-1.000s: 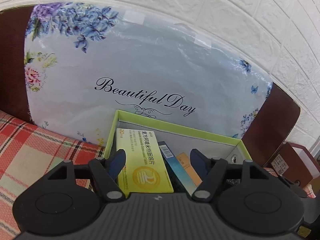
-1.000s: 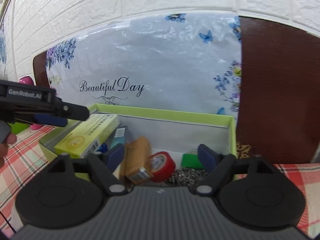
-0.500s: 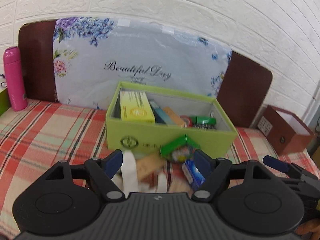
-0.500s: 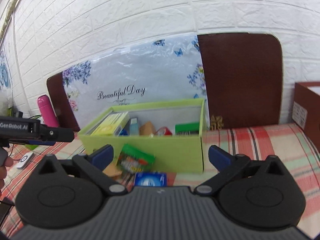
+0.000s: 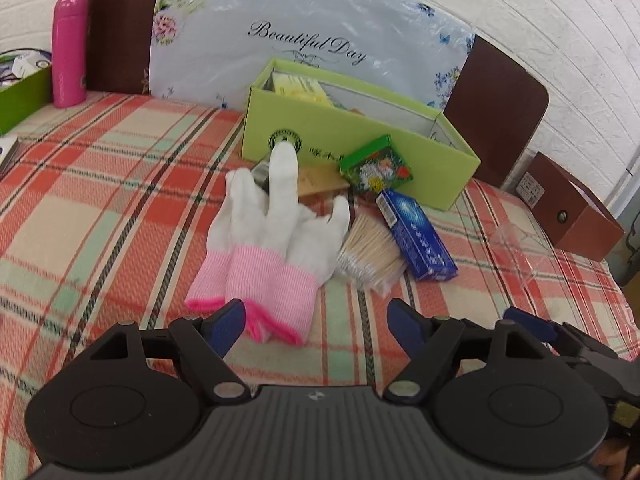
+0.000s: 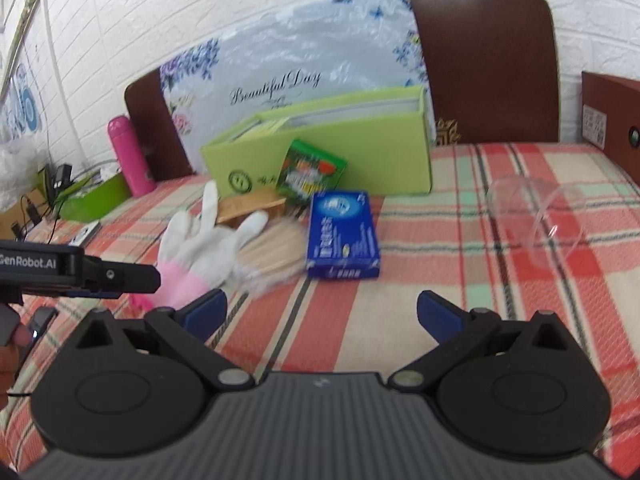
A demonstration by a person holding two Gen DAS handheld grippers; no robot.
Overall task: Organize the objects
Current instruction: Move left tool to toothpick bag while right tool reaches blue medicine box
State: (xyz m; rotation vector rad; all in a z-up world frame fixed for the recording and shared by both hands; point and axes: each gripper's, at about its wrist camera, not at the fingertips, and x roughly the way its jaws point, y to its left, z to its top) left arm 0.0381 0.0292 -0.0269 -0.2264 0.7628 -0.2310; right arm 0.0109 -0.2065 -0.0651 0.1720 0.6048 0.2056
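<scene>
The left gripper is wide open and empty; the white glove lies at its 11 o'clock. The right gripper also gapes empty, with the blue box at 12 o'clock. Both jaws have just been opening.

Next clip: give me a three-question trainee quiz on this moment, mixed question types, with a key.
1. True or false: the white glove lies inside the green box.
2. Which item lies beside the bundle of wooden sticks? A) pink bottle B) blue box C) brown box
3. Fill in: both the left hand-held gripper and the right hand-held gripper are ____, with nothing between their fingers.

Key: 1 false, it lies on the checked cloth before the box; 2 B, the blue box; 3 open.
</scene>
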